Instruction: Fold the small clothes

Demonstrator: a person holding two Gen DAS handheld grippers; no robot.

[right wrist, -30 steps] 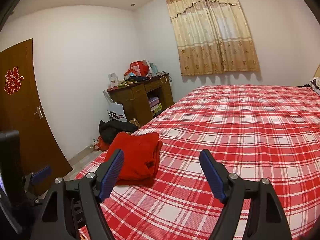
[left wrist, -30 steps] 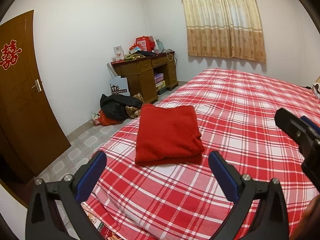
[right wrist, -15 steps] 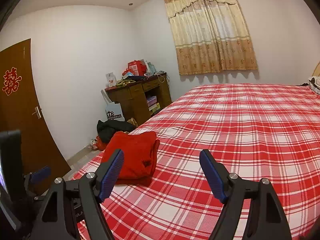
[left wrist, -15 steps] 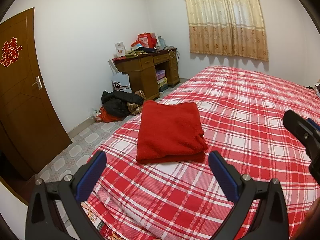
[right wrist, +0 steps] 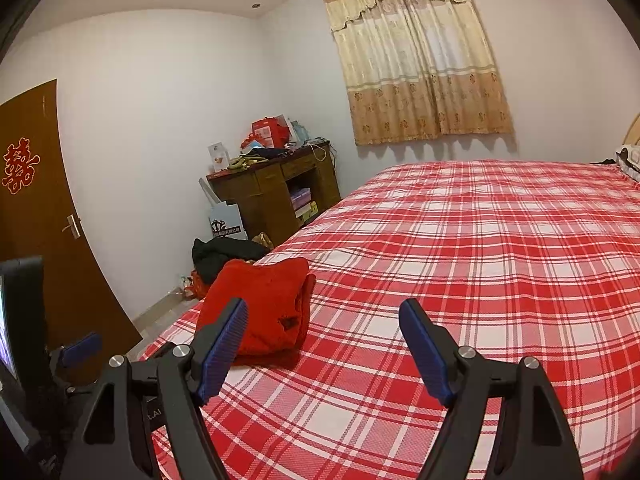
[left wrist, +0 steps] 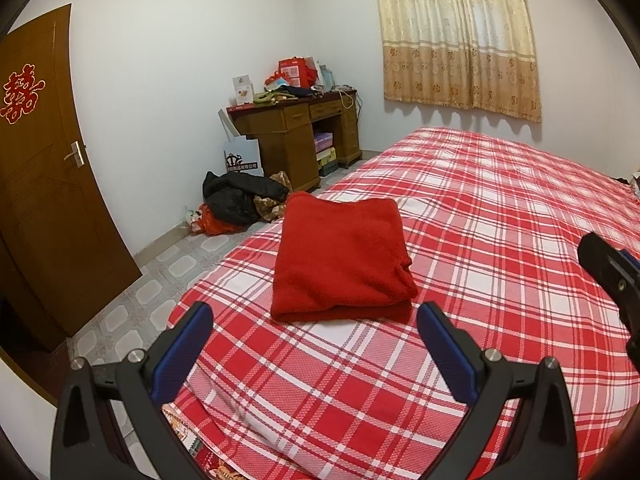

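You are holding both grippers wide apart with nothing between the jaws: the left gripper (left wrist: 314,330) is hanging just short of the red garment (left wrist: 342,254), and the right gripper (right wrist: 322,326) is hovering over bare plaid bed (right wrist: 460,240) with the garment off to its left side.

The garment is lying folded into a thick rectangle near the bed's left edge, close to the near-left corner, and it looks finished.

What could go wrong from here:
- You are working close to the edge, so a nudge from the left gripper's blue pad (left wrist: 182,350) could be pushing the stack off onto the floor (left wrist: 132,300).
- The layers on the right side are bulging loose, so lifting by the top layer alone may be unfolding it.
- A low approach could be snagging the bed cover and dragging the garment with it.

Readable writing: a red double-happiness character is sticking on the door (left wrist: 44,184). The white bag (left wrist: 242,156) by the desk (left wrist: 296,136) is carrying a logo and a line of Chinese characters, too small to read. A tag on the garment's side is illegible.
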